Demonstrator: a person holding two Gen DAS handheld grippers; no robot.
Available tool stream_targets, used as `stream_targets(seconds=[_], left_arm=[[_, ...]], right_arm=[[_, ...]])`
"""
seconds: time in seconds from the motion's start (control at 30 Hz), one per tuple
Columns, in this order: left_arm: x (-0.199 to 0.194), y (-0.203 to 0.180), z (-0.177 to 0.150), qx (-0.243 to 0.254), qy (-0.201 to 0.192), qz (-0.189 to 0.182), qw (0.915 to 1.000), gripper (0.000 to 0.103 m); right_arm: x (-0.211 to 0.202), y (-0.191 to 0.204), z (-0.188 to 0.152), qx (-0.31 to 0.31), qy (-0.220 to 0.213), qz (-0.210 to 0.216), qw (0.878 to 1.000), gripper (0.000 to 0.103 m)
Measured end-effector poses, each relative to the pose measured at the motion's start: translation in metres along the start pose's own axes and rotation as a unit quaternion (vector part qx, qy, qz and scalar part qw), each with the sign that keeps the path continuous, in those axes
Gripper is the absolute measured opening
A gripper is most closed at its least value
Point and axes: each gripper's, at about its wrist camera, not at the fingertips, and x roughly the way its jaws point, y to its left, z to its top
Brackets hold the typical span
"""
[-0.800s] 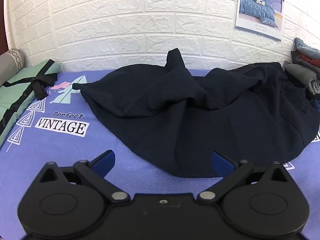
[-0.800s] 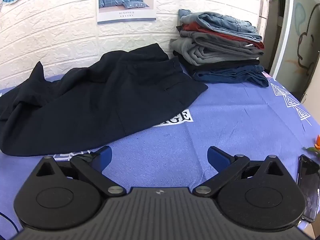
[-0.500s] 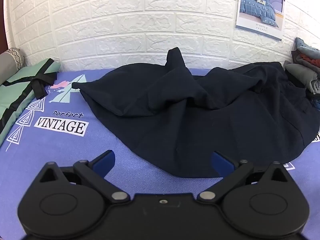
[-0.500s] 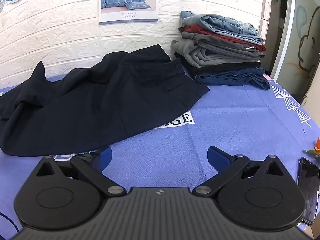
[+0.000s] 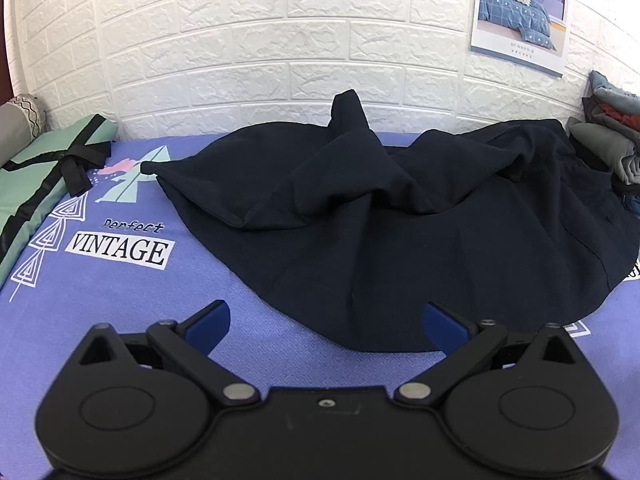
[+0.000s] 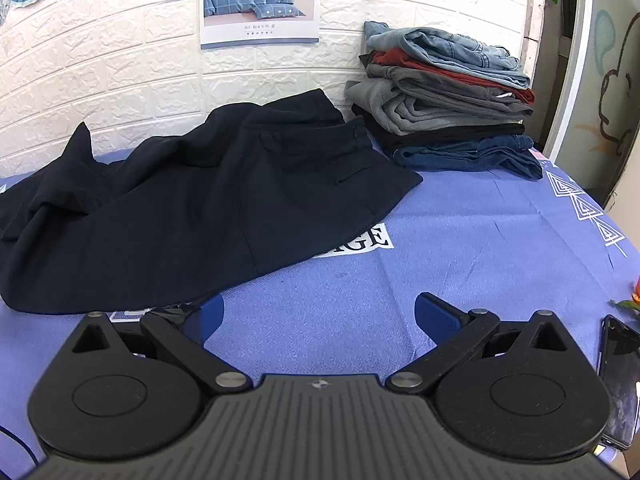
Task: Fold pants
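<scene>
A pair of dark navy pants (image 5: 400,224) lies crumpled across the blue-purple printed cloth (image 5: 120,300), with one corner propped up against the white brick wall. In the right wrist view the pants (image 6: 192,208) spread from the left to the middle, waistband toward the clothes pile. My left gripper (image 5: 326,324) is open and empty, hovering just before the pants' near edge. My right gripper (image 6: 318,316) is open and empty above bare cloth, its left finger (image 6: 208,316) close to the pants' near hem.
A stack of folded clothes (image 6: 444,96) stands at the back right against the wall. A green bag with black straps (image 5: 44,172) lies at the far left. A phone (image 6: 620,376) lies at the right edge of the table.
The right wrist view has shifted slightly, with the pants and clothes pile sliding a little right and down in the frame. The left view is nearly unchanged. Both grippers stay open.
</scene>
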Motion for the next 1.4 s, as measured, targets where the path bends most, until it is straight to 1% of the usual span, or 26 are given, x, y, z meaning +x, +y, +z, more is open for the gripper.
stream_targets(seconds=[0.47,1.4], left_arm=[[0.004,-0.001,0.0,0.004,0.005,-0.004,1.0,0.093],[0.009,0.003,-0.003,-0.006,0.013,-0.003,0.9999,0.093]], right_arm=[[0.005,-0.003,0.0,0.007,0.006,-0.003,1.0,0.103],[0.012,-0.002,0.001,0.012,0.016,0.0,1.0,0.103]])
